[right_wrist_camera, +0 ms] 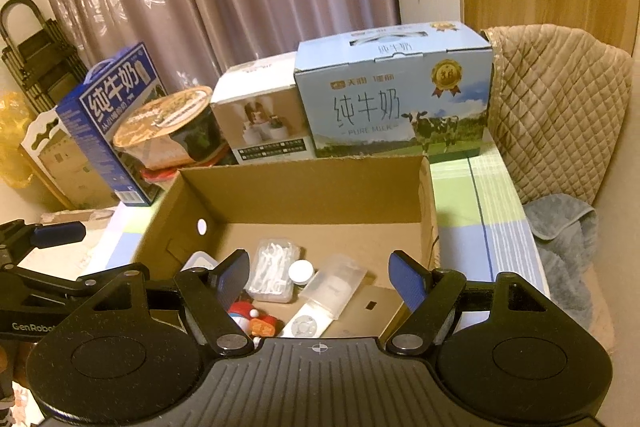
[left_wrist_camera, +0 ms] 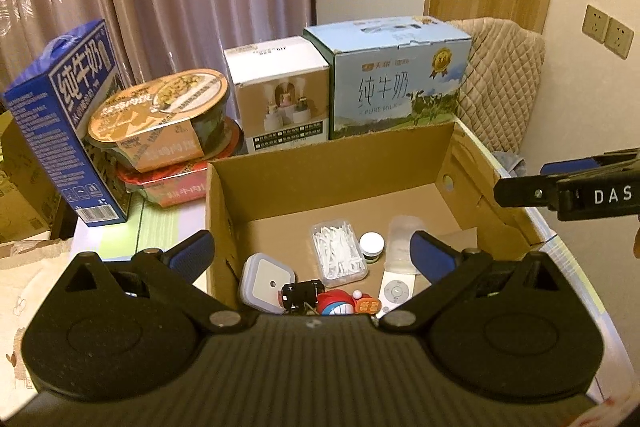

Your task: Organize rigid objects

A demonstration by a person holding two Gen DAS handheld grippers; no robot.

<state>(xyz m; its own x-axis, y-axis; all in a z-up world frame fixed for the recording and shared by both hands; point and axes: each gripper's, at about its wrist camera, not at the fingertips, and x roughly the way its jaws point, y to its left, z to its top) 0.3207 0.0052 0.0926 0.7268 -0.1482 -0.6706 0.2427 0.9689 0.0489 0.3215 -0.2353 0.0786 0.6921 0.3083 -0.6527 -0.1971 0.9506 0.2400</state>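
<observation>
**Small items boxed, large cartons still outside**

The open brown cardboard box (right_wrist_camera: 304, 187) on the table (right_wrist_camera: 480, 219) already holds the small rigid things. Behind it, outside, stand the pale-blue milk carton (right_wrist_camera: 394, 99), the dark-blue milk carton (left_wrist_camera: 60, 131), the white appliance box (left_wrist_camera: 280, 99) and two stacked instant-noodle bowls (left_wrist_camera: 164, 115); whether these are meant to go in too I cannot tell. Inside lie a frosted plastic case (right_wrist_camera: 340, 283), a clear tub of floss picks (left_wrist_camera: 340, 255), a white remote (left_wrist_camera: 394, 291), a square white container (left_wrist_camera: 266, 281), a white-lidded jar (left_wrist_camera: 371, 243) and a red-and-blue toy (left_wrist_camera: 336, 305). The left tongs (left_wrist_camera: 312, 255) and right tongs (right_wrist_camera: 316, 275) both stand apart, holding nothing, above the box's near end.
</observation>
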